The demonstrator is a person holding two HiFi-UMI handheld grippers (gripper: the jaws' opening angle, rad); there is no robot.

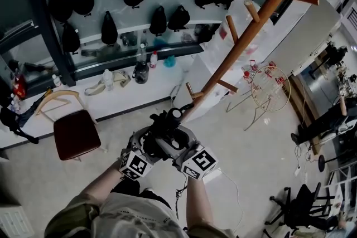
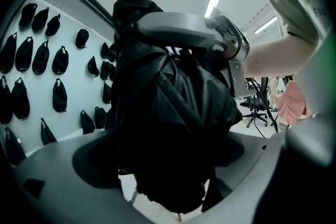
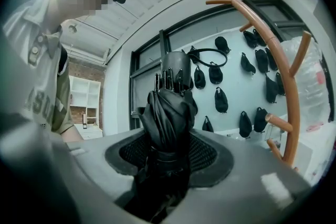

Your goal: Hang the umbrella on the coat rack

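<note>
Right tongs (image 3: 169, 160) clench the folded umbrella (image 3: 168, 113), left tongs (image 2: 168, 176) released around it; mid-carry, next probably raising it onto a rack (image 1: 251, 28) peg.

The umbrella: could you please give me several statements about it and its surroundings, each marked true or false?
1. The umbrella is folded up. True.
2. The umbrella already hangs on the rack. False: it sits in the right gripper, off the rack.
3. The right gripper is shut on the umbrella. True.
4. The chair has a blue seat. False: the seat is dark red.
</note>
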